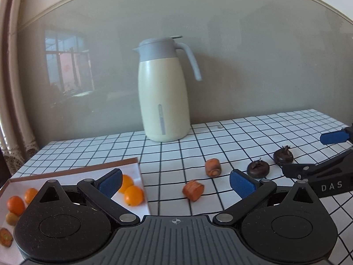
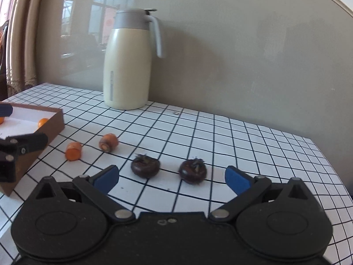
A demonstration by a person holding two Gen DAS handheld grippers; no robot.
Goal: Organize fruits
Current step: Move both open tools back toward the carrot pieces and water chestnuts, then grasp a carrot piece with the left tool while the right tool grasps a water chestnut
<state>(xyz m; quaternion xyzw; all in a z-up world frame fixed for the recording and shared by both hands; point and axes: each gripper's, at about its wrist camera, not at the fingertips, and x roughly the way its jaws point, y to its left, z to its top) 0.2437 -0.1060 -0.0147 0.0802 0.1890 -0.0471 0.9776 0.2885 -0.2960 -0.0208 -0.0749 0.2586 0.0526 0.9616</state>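
Behind the carrot pieces [image 1: 193,190] stands a thermos jug [image 1: 164,92].

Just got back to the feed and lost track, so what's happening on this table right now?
A person is sorting produce with two handheld grippers. Both the left gripper and the right gripper are open and hold nothing. The box already has several small oranges in it. Two carrot pieces and two dark brown chestnut-like pieces lie loose on the checked tablecloth. The right gripper faces the dark pair. A cream jug stands behind.
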